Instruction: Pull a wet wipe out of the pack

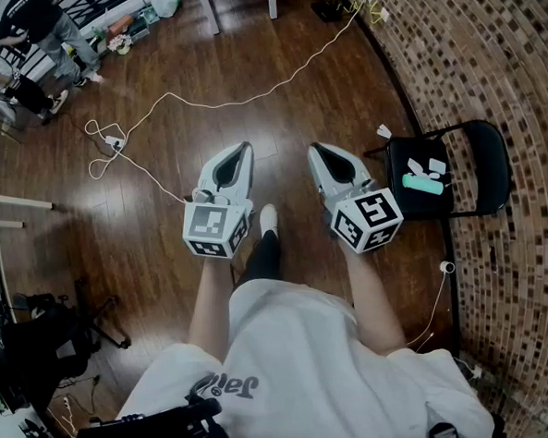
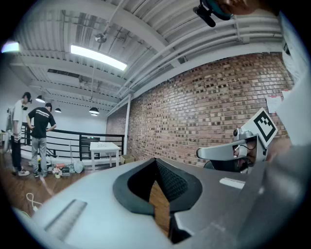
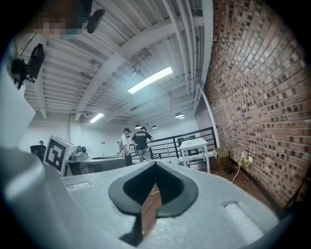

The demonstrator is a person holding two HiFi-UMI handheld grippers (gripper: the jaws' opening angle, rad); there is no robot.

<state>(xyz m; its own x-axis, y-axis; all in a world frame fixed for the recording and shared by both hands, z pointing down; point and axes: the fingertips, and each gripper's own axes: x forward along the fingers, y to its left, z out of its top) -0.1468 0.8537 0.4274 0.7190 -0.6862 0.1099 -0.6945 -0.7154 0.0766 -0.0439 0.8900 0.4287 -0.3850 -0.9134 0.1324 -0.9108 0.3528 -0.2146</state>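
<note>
A teal wet wipe pack [image 1: 422, 184] lies on the seat of a black folding chair [image 1: 481, 157] by the brick wall, with white pieces [image 1: 426, 165] beside it. My left gripper [image 1: 247, 147] and right gripper [image 1: 313, 148] hover side by side over the wooden floor, left of the chair and apart from the pack. Both point roughly level. In the left gripper view the left gripper [image 2: 156, 160] has its jaws met at the tip, nothing between them. The right gripper [image 3: 155, 163] is likewise shut and empty in its own view.
A white cable [image 1: 216, 99] snakes across the floor ahead. White table legs [image 1: 213, 6] stand at the back, and people [image 1: 37, 14] stand far left by a railing. Black gear [image 1: 44, 338] sits at lower left. The brick wall [image 1: 505, 70] curves along the right.
</note>
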